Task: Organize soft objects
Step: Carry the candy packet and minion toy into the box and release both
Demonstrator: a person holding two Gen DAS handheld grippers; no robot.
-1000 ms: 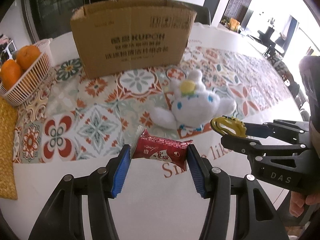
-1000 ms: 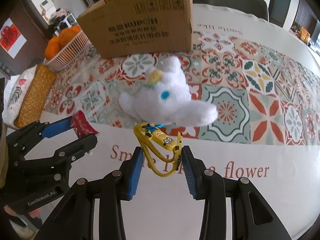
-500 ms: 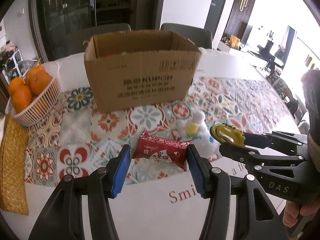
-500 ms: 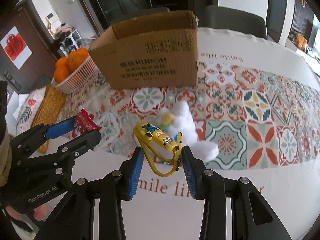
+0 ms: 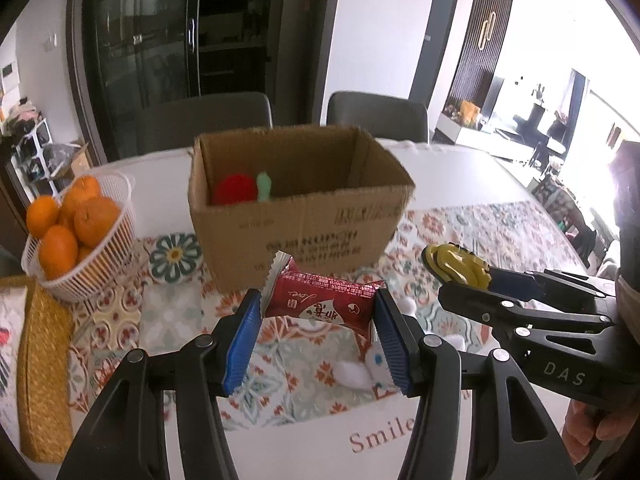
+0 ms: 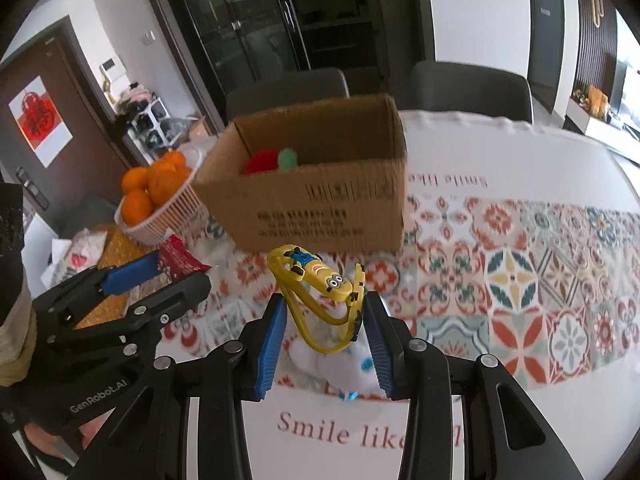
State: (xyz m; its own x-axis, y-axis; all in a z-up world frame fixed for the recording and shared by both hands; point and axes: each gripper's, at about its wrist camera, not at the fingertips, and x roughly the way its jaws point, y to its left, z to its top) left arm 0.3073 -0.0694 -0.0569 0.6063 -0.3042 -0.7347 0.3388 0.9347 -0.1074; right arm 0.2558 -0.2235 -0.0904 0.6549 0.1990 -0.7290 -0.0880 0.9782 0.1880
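My left gripper [image 5: 318, 318] is shut on a red snack packet [image 5: 320, 306], held in the air in front of an open cardboard box [image 5: 296, 208]. My right gripper [image 6: 324, 322] is shut on a yellow minion wristband [image 6: 320, 292], also raised, to the right of the left one. The box [image 6: 316, 184] holds a red and a green soft item [image 5: 240, 188]. A white plush toy [image 6: 340, 364] lies on the table below the grippers, mostly hidden behind them. The right gripper shows in the left wrist view [image 5: 460, 276], the left in the right wrist view [image 6: 160, 268].
A white basket of oranges [image 5: 76, 228] stands left of the box. A woven yellow mat [image 5: 44, 368] lies at the left edge. A patterned runner [image 6: 520, 272] covers the table. Two grey chairs [image 5: 376, 116] stand behind the table.
Both grippers have risen well above the table with their items, so the box interior now shows. The plush toy stays on the table and has dropped low in view.
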